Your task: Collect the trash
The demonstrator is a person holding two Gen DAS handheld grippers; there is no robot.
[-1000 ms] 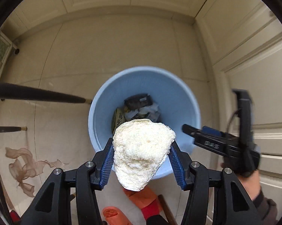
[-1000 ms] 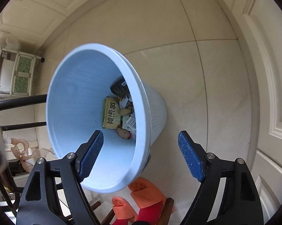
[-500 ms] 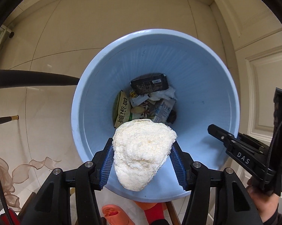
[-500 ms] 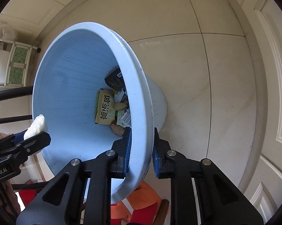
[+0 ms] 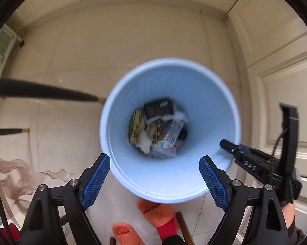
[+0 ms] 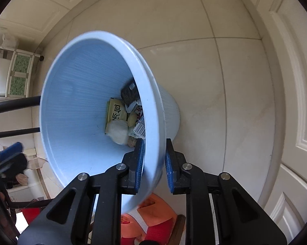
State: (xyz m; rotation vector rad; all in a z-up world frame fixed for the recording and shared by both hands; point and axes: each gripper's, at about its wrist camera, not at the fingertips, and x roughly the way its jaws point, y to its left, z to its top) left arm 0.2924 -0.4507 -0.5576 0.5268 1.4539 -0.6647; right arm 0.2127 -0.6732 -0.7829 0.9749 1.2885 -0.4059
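Observation:
A light blue trash bin point(image 5: 194, 94) point(image 6: 71, 106) stands on the tiled floor, with wrappers point(image 5: 155, 122) at its bottom. A white spongy lump point(image 6: 118, 131) point(image 5: 144, 143) lies among them. My left gripper point(image 5: 154, 158) hangs straight above the bin's mouth; its jaws are opening and nothing is between them. My right gripper point(image 6: 153, 141) is shut on the bin's rim point(image 6: 153, 122), one pad inside and one outside. In the left wrist view the right gripper point(image 5: 226, 144) reaches the rim from the right.
Orange slippers point(image 5: 157, 214) point(image 6: 153, 210) lie just below the bin. Black furniture legs point(image 5: 41, 94) reach in from the left. A panelled door point(image 6: 292, 102) stands to the right, a rack point(image 6: 12, 75) at far left, and brown fabric point(image 5: 16, 175) lies on the floor.
The right gripper closed on the bin's rim. The left gripper, then over the bin with the white lump, spread its jaws and the lump dropped in among the wrappers.

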